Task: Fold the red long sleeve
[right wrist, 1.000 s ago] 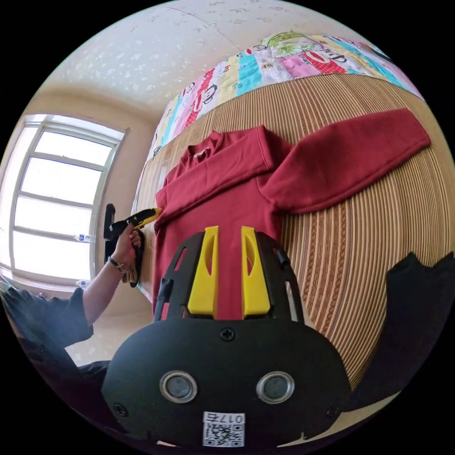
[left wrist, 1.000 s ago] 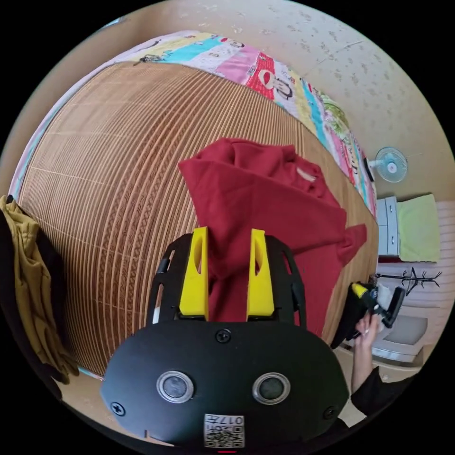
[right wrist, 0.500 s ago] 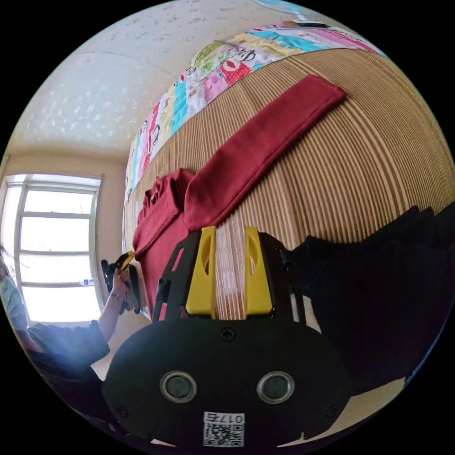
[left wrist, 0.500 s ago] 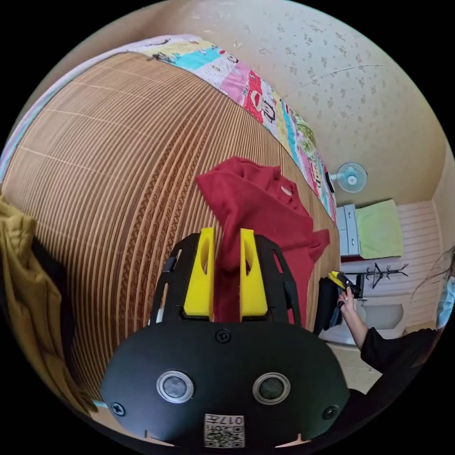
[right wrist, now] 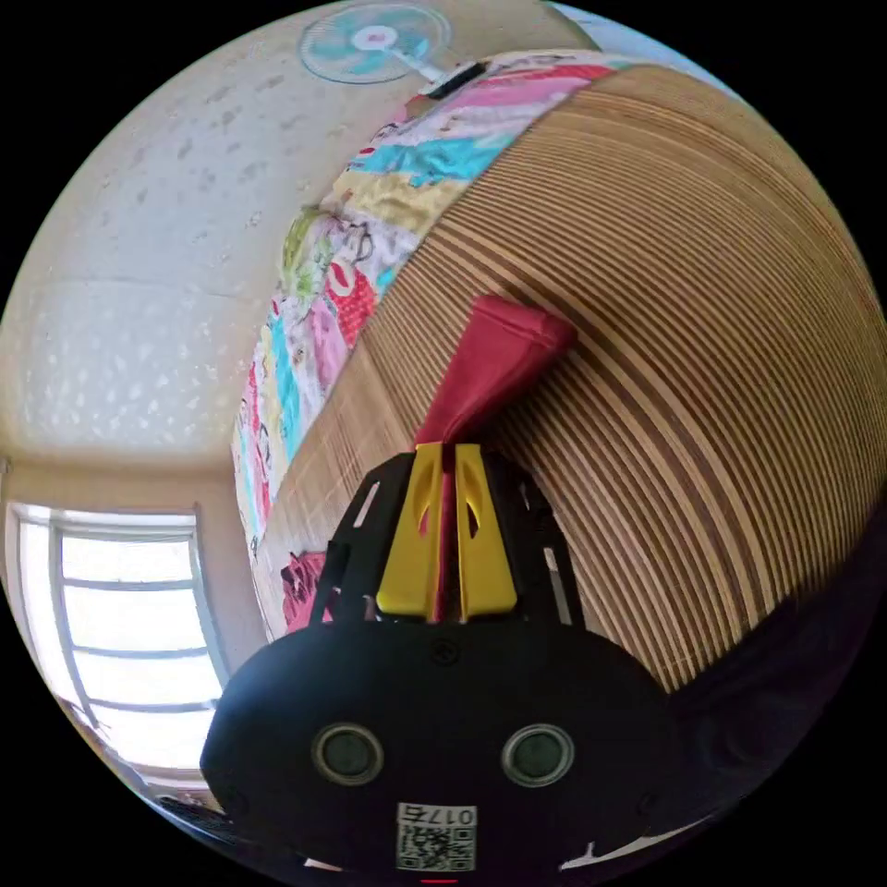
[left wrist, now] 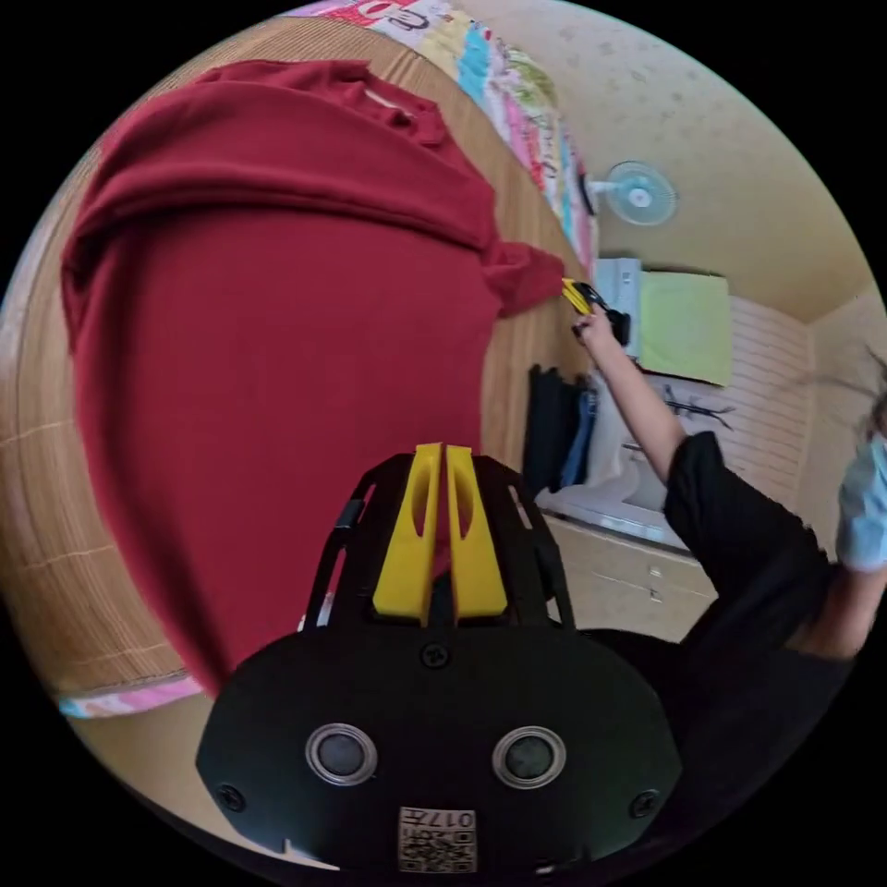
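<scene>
Both tools have closed since half a second ago: the right tool [right wrist: 443,453] now clamps the sleeve [right wrist: 494,365], which runs straight ahead of it; the left tool [left wrist: 440,453] pinches the red long sleeve [left wrist: 268,323] spread on the bed mat [right wrist: 702,351].

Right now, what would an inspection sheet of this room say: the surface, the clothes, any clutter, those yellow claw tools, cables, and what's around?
Surface: bamboo mat over a patterned quilt.
Job's things: red long sleeve spread on the mat, one sleeve stretched out.
Clutter: dark clothes hanging by the mat's edge.
Grippers: left gripper shut on the shirt's hem; right gripper shut on the sleeve.
Cables: nothing seen.
Surroundings: fan, window, green cloth over a cabinet, speckled wall.
</scene>
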